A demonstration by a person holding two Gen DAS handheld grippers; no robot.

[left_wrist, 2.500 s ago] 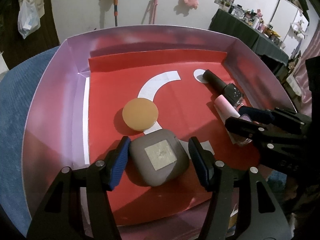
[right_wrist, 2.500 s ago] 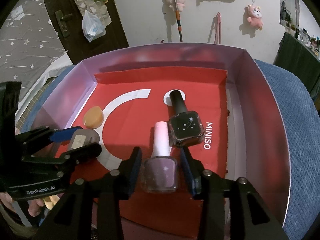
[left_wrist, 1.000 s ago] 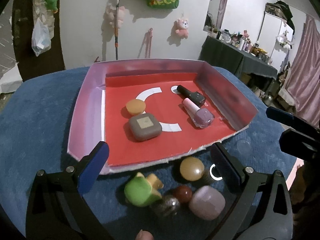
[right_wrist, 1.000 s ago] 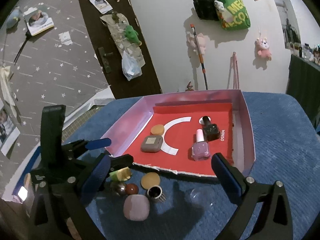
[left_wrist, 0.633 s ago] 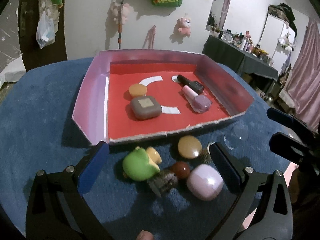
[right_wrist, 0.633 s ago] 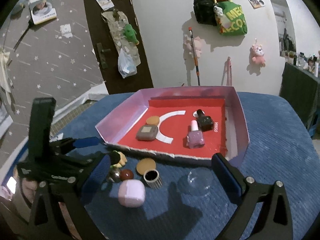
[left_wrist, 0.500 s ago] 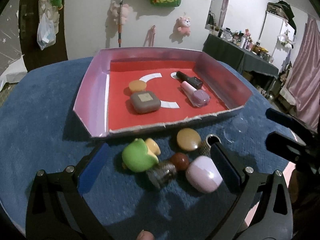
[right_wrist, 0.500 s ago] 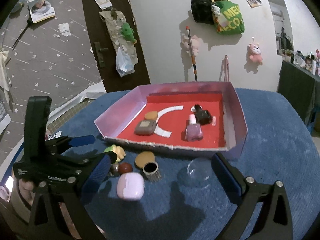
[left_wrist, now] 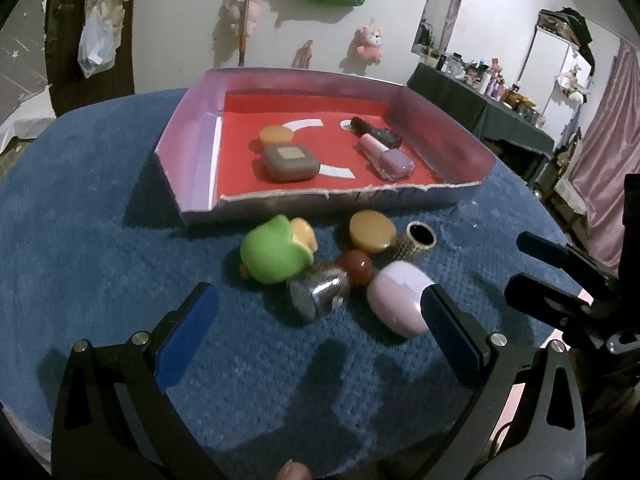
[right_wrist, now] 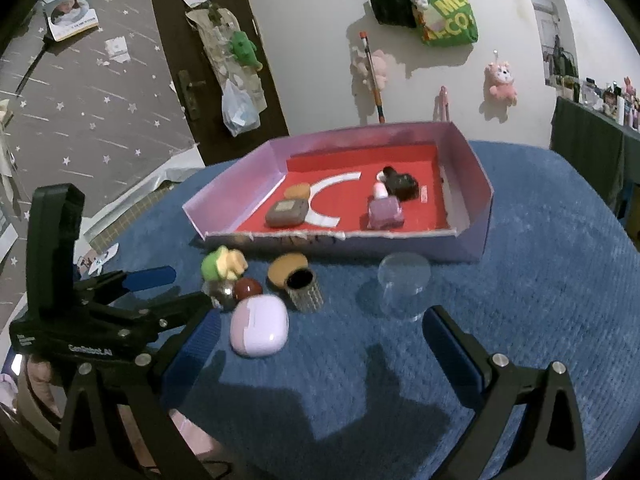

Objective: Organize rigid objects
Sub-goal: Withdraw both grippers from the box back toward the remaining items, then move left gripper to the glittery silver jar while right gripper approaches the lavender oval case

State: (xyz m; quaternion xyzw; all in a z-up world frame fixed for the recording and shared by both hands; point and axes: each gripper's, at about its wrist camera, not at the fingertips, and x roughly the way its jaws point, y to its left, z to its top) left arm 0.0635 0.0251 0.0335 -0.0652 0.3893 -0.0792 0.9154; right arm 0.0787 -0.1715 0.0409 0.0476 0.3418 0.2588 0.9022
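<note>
Pink box (left_wrist: pixel 192 168) w/ 4 items; both hand-held grippers wide apart, empty.

Light: dim indoor, from above and behind me.
Shadows: my jaws cast dark shapes on the blue textured surface (left_wrist: pixel 100 240).
Glare: highlight on the shiny silver metal cylinder (left_wrist: pixel 320 294).
Edges: fisheye bending, black corners.
Focus: soft, grainy throughout.

Small items (left_wrist: pixel 338 262) clustered before tray (left_wrist: pixel 192 148)
</note>
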